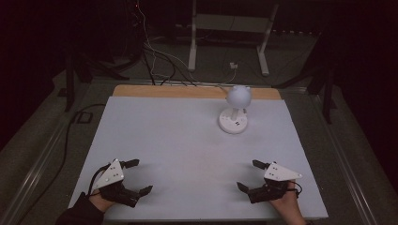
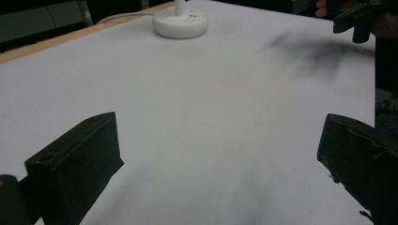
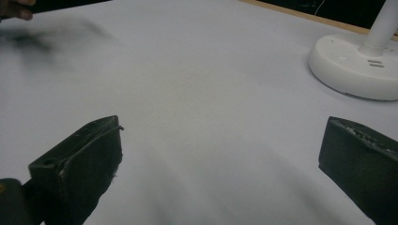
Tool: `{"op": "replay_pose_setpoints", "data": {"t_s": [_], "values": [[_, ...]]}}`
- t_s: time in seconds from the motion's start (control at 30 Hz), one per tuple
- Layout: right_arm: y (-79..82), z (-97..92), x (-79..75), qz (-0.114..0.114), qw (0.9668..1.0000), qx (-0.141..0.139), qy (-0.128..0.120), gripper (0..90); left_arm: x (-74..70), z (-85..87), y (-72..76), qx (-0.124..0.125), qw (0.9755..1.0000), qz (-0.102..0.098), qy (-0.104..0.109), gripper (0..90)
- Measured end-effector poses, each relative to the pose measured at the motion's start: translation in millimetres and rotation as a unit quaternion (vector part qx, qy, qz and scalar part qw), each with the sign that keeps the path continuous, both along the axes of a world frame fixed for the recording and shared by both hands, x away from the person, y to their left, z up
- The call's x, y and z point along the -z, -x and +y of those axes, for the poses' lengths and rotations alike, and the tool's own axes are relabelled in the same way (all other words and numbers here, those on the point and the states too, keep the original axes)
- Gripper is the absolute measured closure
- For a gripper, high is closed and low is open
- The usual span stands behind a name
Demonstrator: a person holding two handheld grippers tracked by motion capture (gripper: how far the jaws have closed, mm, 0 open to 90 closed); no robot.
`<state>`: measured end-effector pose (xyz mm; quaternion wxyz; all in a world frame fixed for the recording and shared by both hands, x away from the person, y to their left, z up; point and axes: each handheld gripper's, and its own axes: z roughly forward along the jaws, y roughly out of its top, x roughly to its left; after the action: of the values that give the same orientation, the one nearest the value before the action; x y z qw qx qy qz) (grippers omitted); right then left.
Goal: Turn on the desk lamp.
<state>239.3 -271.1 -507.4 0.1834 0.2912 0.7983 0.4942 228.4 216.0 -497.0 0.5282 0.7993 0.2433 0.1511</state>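
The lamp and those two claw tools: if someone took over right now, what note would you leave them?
Left gripper: jaws open, empty, low over the near left of the white table.
Right gripper: jaws open, empty, near right.
White lamp: upright at the far right of the table, round base flat, cable trailing off the back edge.
Done: nothing visibly handled.
Left: probably reaching for the lamp; the right gripper is closer.

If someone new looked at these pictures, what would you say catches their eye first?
Most likely the white desk lamp with its round head and disc base, standing alone toward the far right of the pale table. Next come the two black grippers at the near edge, the left gripper and the right gripper, each held in a hand with jaws wide open and nothing between them.
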Motion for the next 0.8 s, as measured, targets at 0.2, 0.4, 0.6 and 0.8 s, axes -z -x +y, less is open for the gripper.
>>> {"op": "replay_pose_setpoints", "data": {"t_s": [0.2,0.4,0.6,0.8], "values": [[-0.2,-1.2,1.4,0.007,0.9994,0.007,0.033,0.0,0.1,0.8,-0.3,0.001,1.0000,0.002,0.005,0.4],[1.0,-4.8,-3.2,0.009,0.9994,0.018,0.030,0.0,0.5,0.3,-0.3,0.005,0.9999,0.005,0.009,0.4],[1.0,-2.9,-3.3,0.018,0.9990,0.020,0.034,0.0,0.4,0.2,-0.5,0.007,0.9999,0.006,0.011,0.4],[1.8,0.4,-3.9,0.025,0.9988,0.023,0.037,0.0,0.2,0.1,-0.2,0.007,0.9999,0.008,0.012,0.4]]}}
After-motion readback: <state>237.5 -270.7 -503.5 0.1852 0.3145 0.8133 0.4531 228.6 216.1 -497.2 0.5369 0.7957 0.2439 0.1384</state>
